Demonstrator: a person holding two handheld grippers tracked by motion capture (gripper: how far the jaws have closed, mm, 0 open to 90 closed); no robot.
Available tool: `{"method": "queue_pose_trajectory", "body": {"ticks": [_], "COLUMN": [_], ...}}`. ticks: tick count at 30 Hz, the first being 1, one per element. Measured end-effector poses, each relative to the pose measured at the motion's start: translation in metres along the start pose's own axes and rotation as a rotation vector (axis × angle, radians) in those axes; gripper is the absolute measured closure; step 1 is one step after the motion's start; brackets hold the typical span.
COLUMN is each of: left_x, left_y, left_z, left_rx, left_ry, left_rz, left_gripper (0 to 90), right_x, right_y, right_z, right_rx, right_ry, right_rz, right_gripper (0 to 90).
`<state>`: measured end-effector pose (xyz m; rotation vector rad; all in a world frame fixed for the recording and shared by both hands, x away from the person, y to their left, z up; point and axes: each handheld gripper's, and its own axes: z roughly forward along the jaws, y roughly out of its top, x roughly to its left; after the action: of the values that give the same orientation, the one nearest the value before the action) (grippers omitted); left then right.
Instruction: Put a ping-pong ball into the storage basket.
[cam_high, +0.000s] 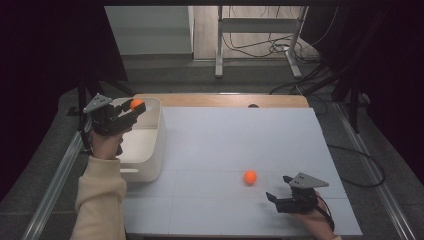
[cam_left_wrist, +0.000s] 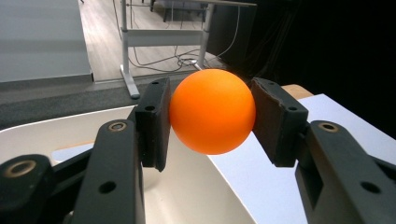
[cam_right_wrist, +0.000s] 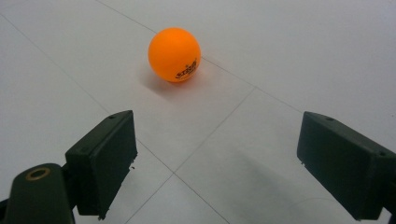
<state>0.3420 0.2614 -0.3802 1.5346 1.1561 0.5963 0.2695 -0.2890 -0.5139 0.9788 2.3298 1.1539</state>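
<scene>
Overhead, left tongs (cam_left_wrist: 212, 112) pinch 1 orange ball (cam_left_wrist: 212, 111); right tongs (cam_right_wrist: 215, 168) gape wide, empty.

L gripper (cam_high: 131, 111) was up high, jaws shut tight on a ball (cam_high: 136, 103). R gripper (cam_high: 280, 189) sat low, jaws wide open, holding nothing.

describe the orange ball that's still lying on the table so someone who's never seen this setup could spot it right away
Start at the white table and ignore the white bin at its left edge. Toward the near right, ahead of the open right gripper, one orange ball lies alone on the bare surface. Unlike the other orange ball, pinched in the left gripper over the bin, nothing touches it.
</scene>
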Motion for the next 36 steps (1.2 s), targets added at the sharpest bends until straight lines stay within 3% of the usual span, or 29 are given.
{"method": "queue_pose_trajectory", "body": {"ticks": [8, 12, 18, 26, 36], "left_x": [0.002, 0.005, 0.011, 0.014, 0.02], "left_y": [-0.003, -0.004, -0.007, -0.006, -0.002], "left_z": [0.005, 0.009, 0.014, 0.023, 0.045], "left_rx": [0.029, 0.057, 0.088, 0.125, 0.279], "left_ry": [0.024, 0.057, 0.079, 0.095, 0.141], "left_rz": [0.008, 0.011, -0.013, -0.016, -0.009], "left_gripper": [50.0, 49.9, 49.9, 49.9, 49.9], "right_x": [0.0, 0.0, 0.0, 0.0, 0.001], "right_y": [0.0, 0.0, 0.0, 0.0, 0.001], "right_z": [0.0, 0.001, 0.0, 0.0, 0.0], "right_rx": [-0.002, 0.005, 0.003, -0.003, -0.009], "right_ry": [-0.002, -0.004, -0.005, -0.006, -0.001], "right_rz": [-0.001, -0.003, -0.003, 0.005, -0.005], "right_gripper": [12.5, 12.5, 12.5, 12.6, 12.6]}}
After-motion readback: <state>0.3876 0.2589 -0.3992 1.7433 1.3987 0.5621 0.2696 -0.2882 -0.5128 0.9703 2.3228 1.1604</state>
